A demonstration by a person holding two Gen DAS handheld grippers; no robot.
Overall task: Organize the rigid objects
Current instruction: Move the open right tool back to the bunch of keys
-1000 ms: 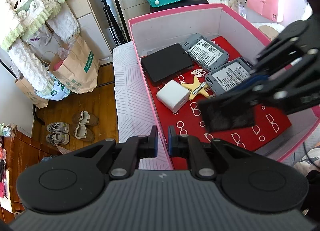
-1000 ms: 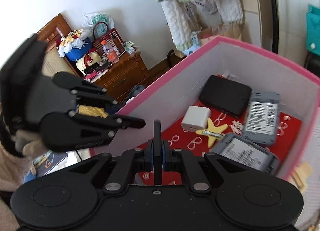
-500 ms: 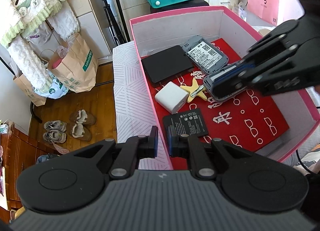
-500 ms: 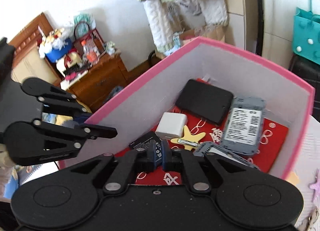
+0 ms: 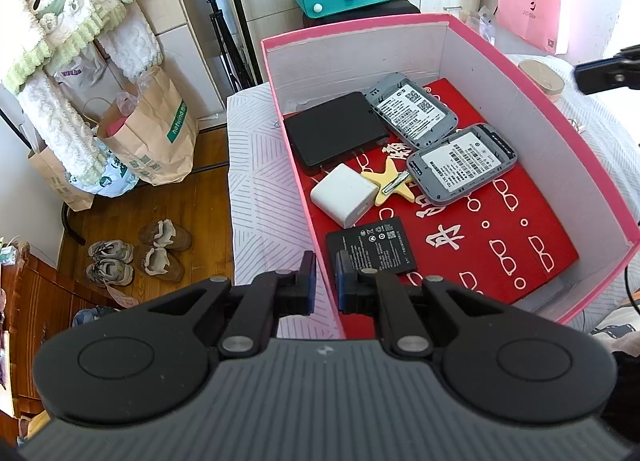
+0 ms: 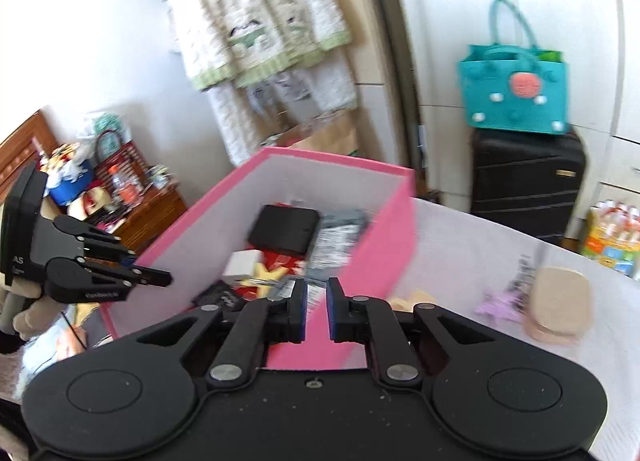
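Clearly the current step is a fetch: the pink box (image 5: pixel 532 101) already holds a sorted batch, and the right gripper (image 6: pixel 317 311) points over the box's near corner toward loose things outside it. Its jaws are opening, with a narrow gap and nothing between them. The left gripper (image 5: pixel 325 281) is pinched on the box's near-left wall, apparently to steady it, the rim passing between its nearly closed fingers.

Inside the box, on a red printed liner (image 5: pixel 500 229), lie a flat black battery (image 5: pixel 370 247) nearest the left gripper, a white charger cube (image 5: pixel 344 195) beyond it, a yellow star-shaped clip (image 5: pixel 390 181) just beside the cube, two grey pocket routers (image 5: pixel 462 163) with labels up, and a black rectangular case (image 5: pixel 336 133) toward the far wall.

Outside the box, to its right in the right wrist view, the white bedcover (image 6: pixel 480 245) carries a round tan lid-like object (image 6: pixel 560 301), a small lilac star-shaped piece (image 6: pixel 496 303) and a pale yellowish item (image 6: pixel 412 301) close against the box's outer wall; blur hides what these are exactly.

By my reading, the next move calls for spreading the right jaws wider, lowering over one of those outside items, closing on it by its edges, and carrying it over the rim into the bare red area at the box's right side.
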